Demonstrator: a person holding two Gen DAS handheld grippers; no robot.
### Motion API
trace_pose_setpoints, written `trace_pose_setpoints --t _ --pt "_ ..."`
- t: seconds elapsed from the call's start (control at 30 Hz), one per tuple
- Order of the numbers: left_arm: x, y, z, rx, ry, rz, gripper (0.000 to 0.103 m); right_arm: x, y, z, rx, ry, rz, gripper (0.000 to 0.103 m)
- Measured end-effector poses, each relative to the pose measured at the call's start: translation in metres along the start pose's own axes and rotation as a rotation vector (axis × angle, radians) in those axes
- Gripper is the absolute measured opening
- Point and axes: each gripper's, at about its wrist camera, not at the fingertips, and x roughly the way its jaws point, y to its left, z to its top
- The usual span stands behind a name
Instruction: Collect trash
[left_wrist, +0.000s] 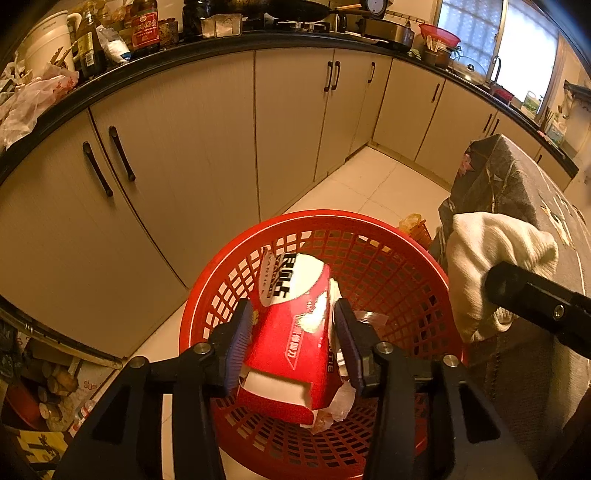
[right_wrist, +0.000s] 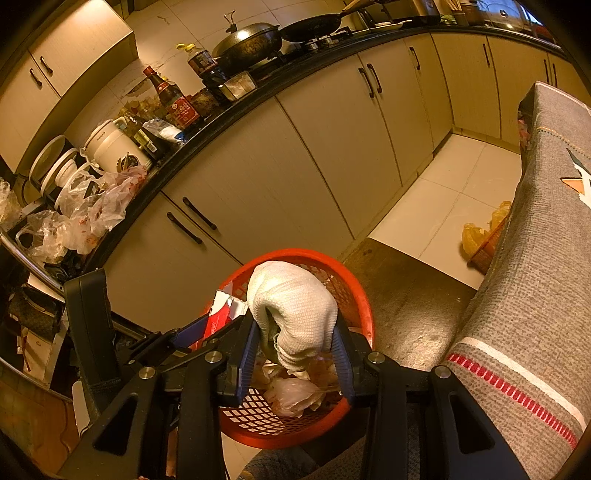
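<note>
the red and white carton (left_wrist: 295, 332) hangs over the red basket (left_wrist: 402, 266), right above its open top. the left gripper (left_wrist: 293, 343) has the carton between its two blue pads (left_wrist: 240, 343), and both pads touch its sides, so it is holding the carton. crumpled paper and thin plastic bags (right_wrist: 295, 395) lie inside the basket under it.

the white cloth (right_wrist: 295, 310) hangs over the basket too. the right gripper (right_wrist: 295, 354) has the cloth's lower end between its blue pads (right_wrist: 246, 354), and they squeeze it, so it is holding the cloth.

the basket stands on the pale tile floor (left_wrist: 373, 184), near the cream cupboard doors (left_wrist: 177, 162). a grey cloth-covered table (right_wrist: 546, 229) is just beside the basket. bottles (right_wrist: 173, 99) and pans (right_wrist: 251, 40) crowd the dark counter (left_wrist: 207, 48).
</note>
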Motion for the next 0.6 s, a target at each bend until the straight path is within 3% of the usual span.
trace_pose_setpoints --t 0.17,0.47,0.6 --pt "-0.011 -0.003 -0.002 0.011 -0.015 -0.013 0.066 -0.003 0.002 0.0 0.001 -0.015 0.008 0.057" --pt "-0.046 0.0 -0.004 0.013 -0.065 0.006 0.069 -0.014 -0.003 0.003 0.056 -0.053 -0.019 0.06" --pt "-0.077 0.001 -0.01 0.004 -0.137 0.028 0.075 -0.041 0.003 0.0 0.071 -0.088 -0.007 0.061"
